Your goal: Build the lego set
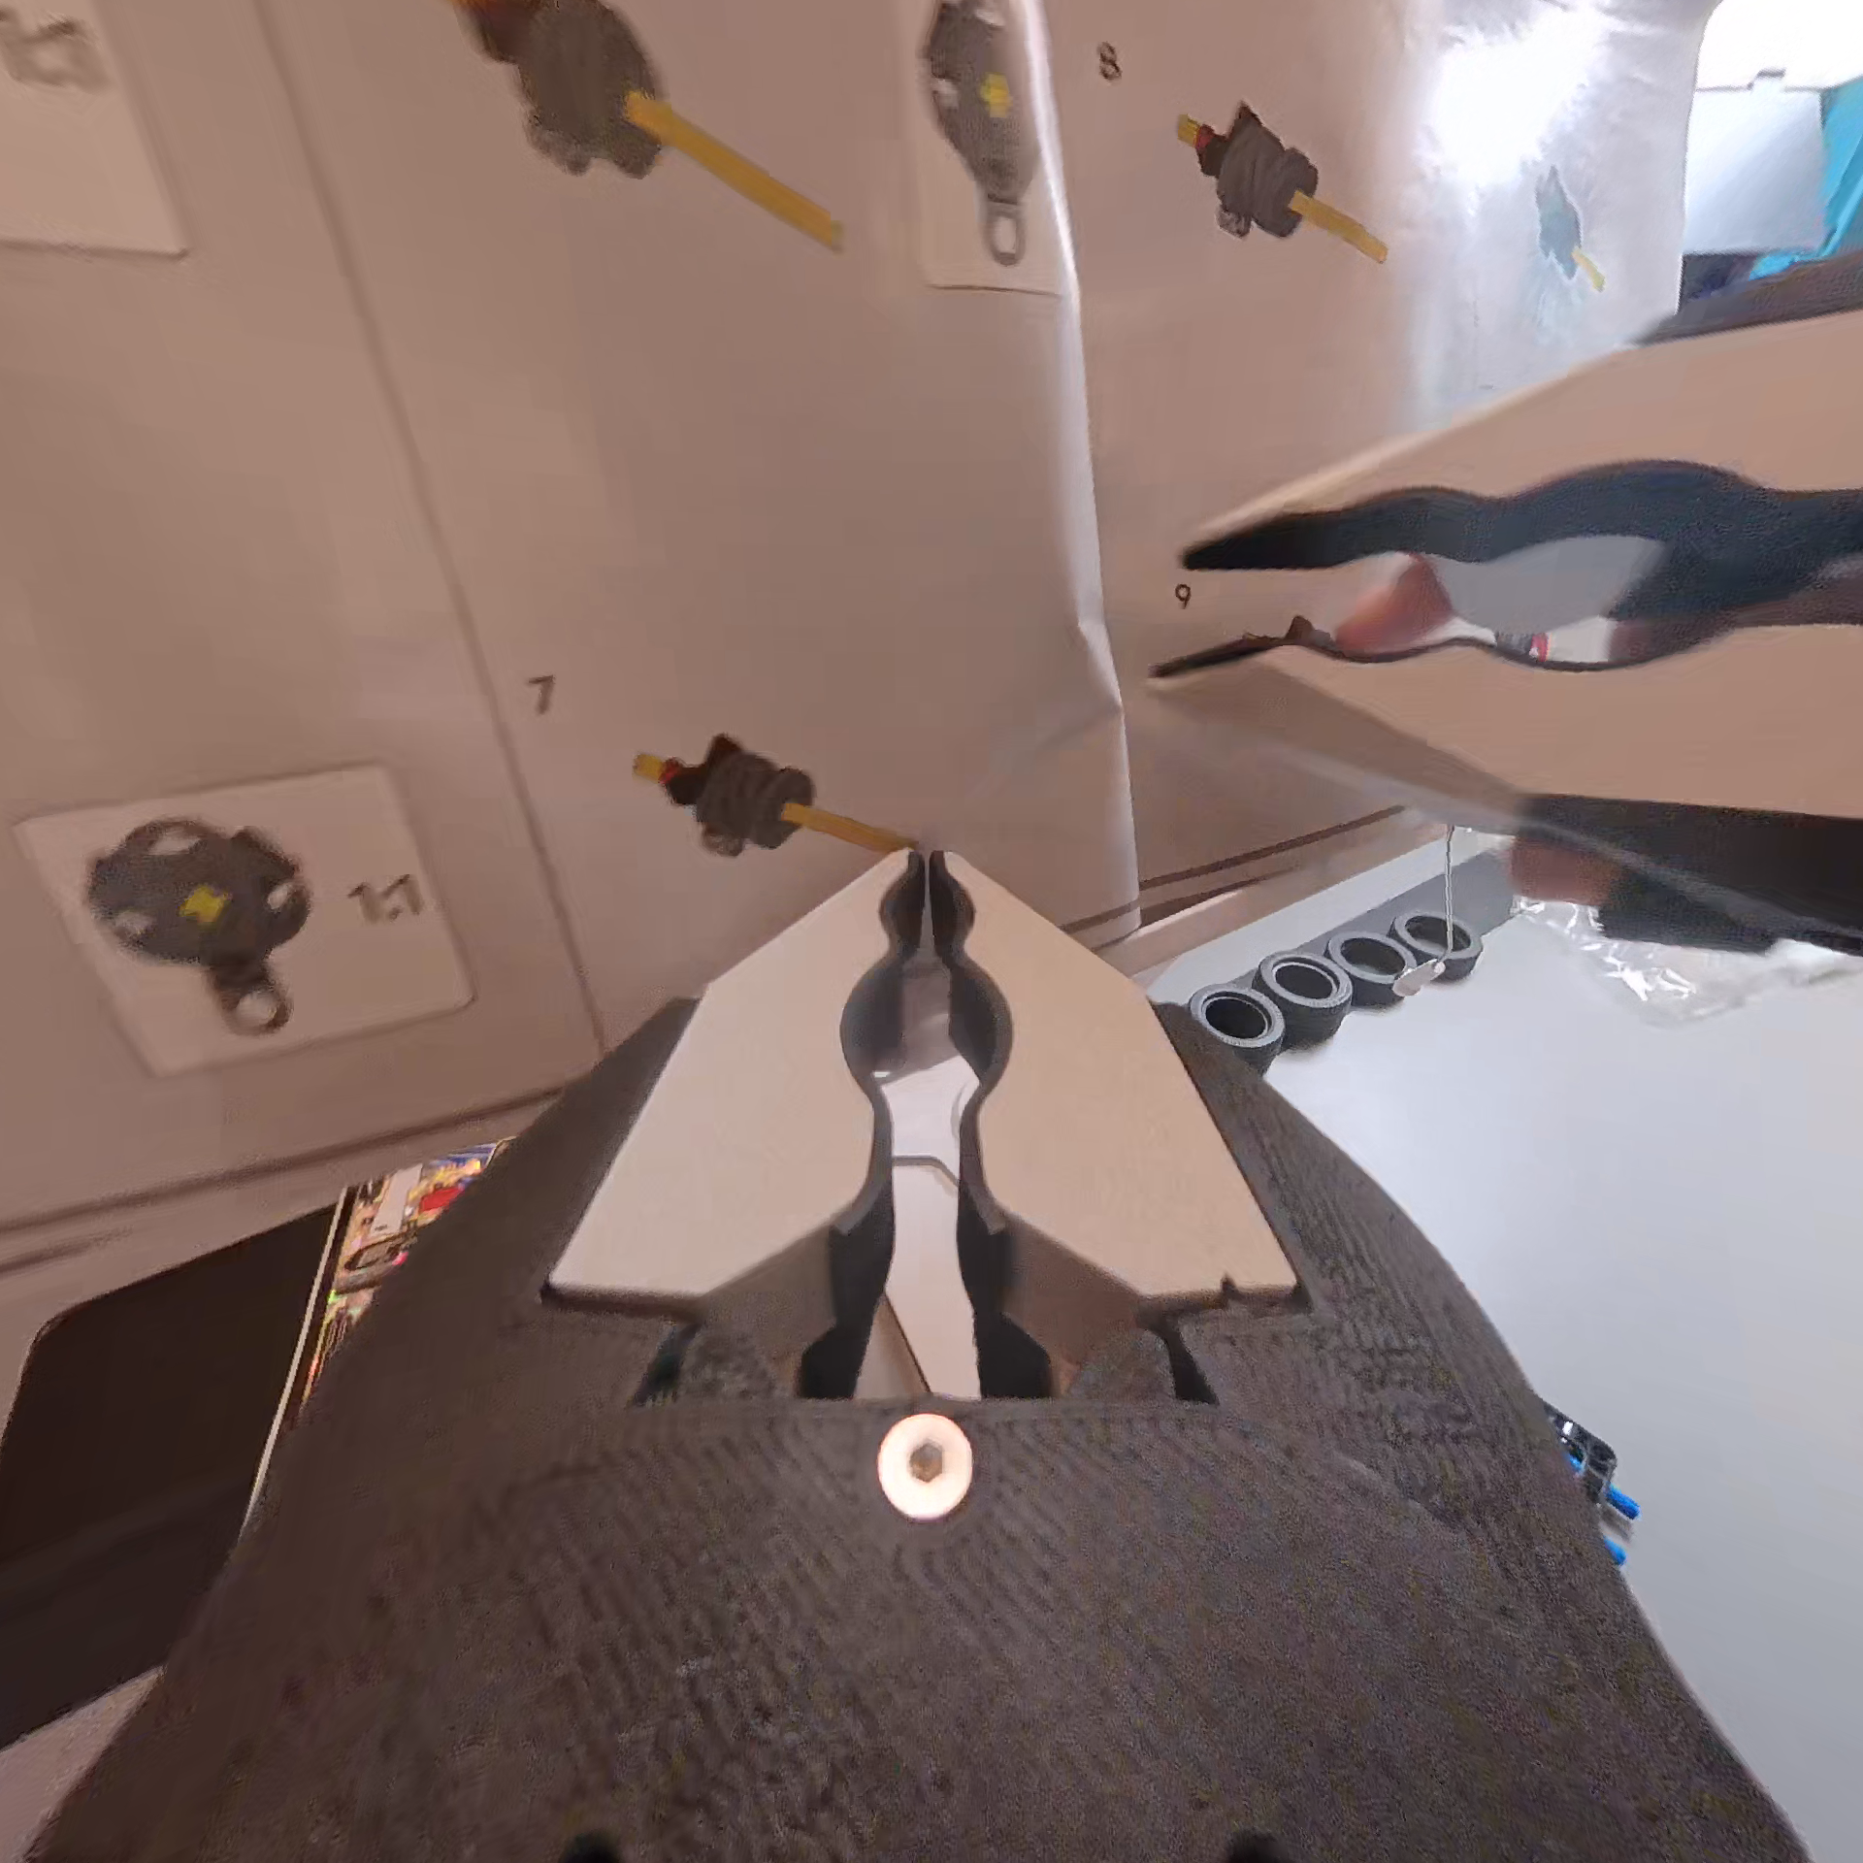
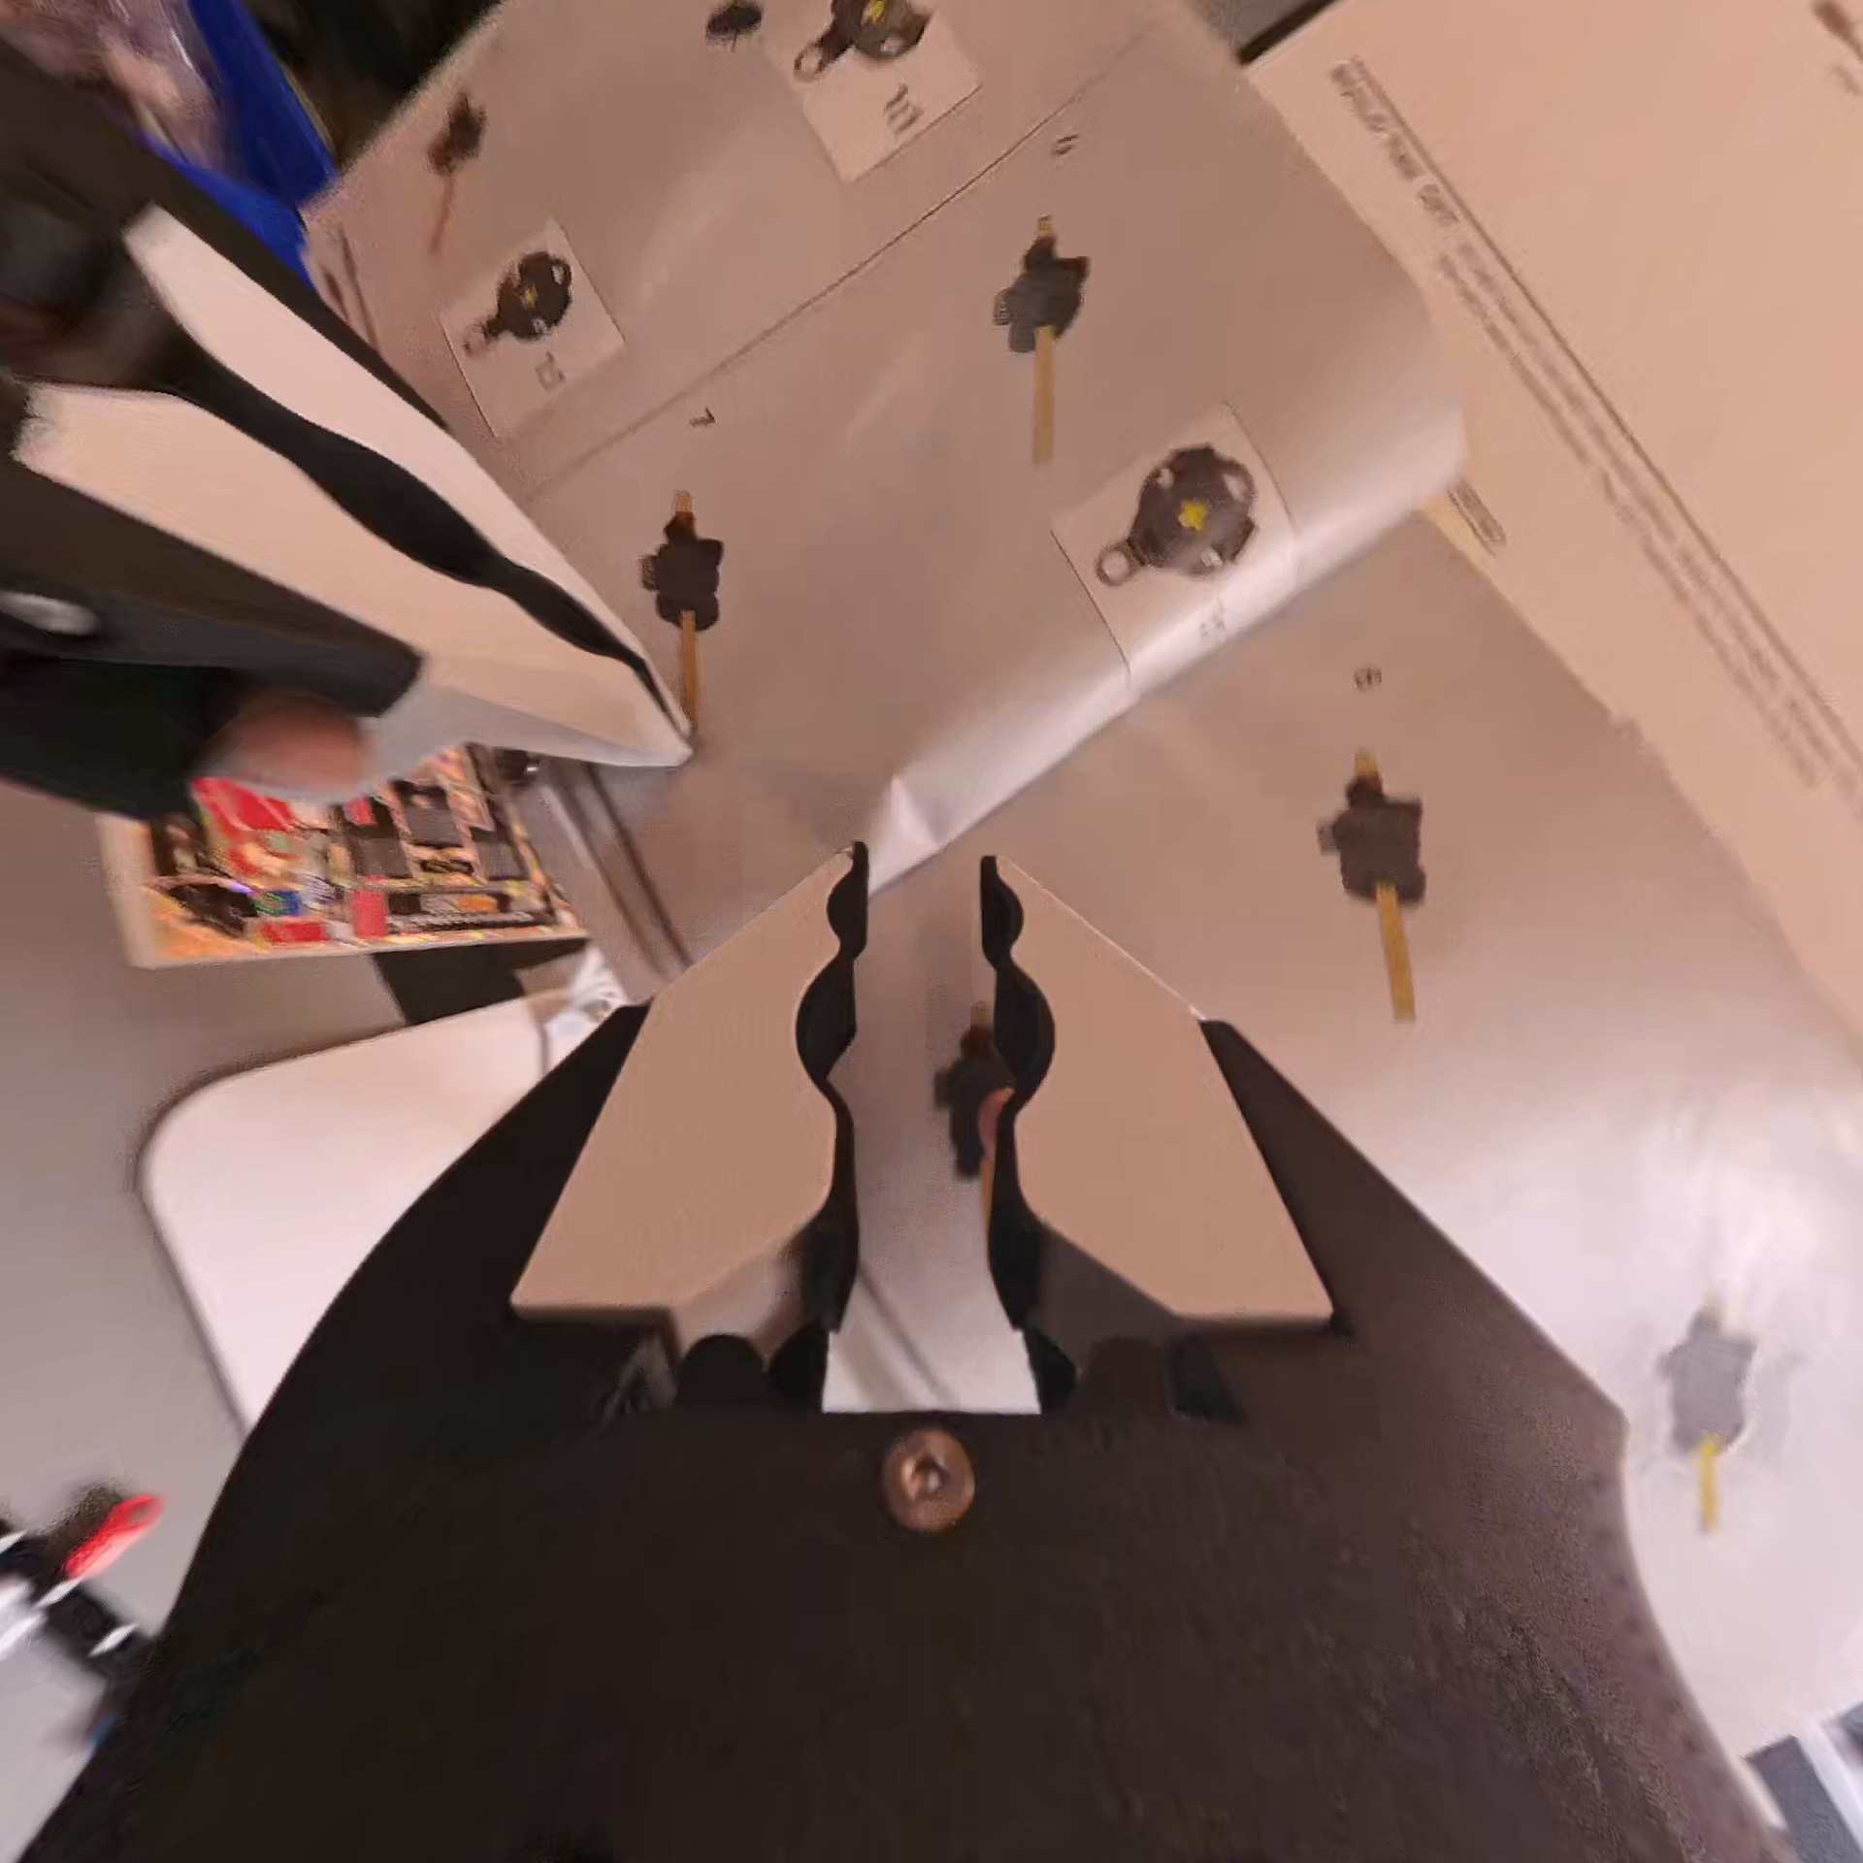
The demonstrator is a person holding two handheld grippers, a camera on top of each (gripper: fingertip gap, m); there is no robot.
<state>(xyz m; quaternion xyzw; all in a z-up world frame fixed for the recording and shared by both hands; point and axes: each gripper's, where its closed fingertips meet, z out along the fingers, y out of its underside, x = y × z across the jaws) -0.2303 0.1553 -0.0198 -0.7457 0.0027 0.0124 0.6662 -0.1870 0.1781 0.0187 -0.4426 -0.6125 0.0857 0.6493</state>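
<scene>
We see the left gripper (image 1: 927,857) with its 2 fingers pressed together at the tips, nothing visible between them. The tips sit right at the open instruction booklet (image 1: 706,504), which spreads ahead of and to the left of this gripper; whether they touch the paper we cannot tell.

To the right of the left gripper, 4 black lego tyres (image 1: 1331,978) stand in a row on the white table (image 1: 1512,1210), just past the booklet's lower edge. A crumpled clear plastic bag (image 1: 1663,948) lies beyond them.

The right gripper (image 2: 922,867) has its fingers parted by a clear gap, and it holds nothing. It hangs over the booklet (image 2: 1008,655), and a printed drawing shows through the gap.

In the right wrist view, the left gripper (image 2: 675,741) comes in from the left. Its tip is near the fold of the page. A colourful printed sheet (image 2: 353,867) lies on the table beneath it.
</scene>
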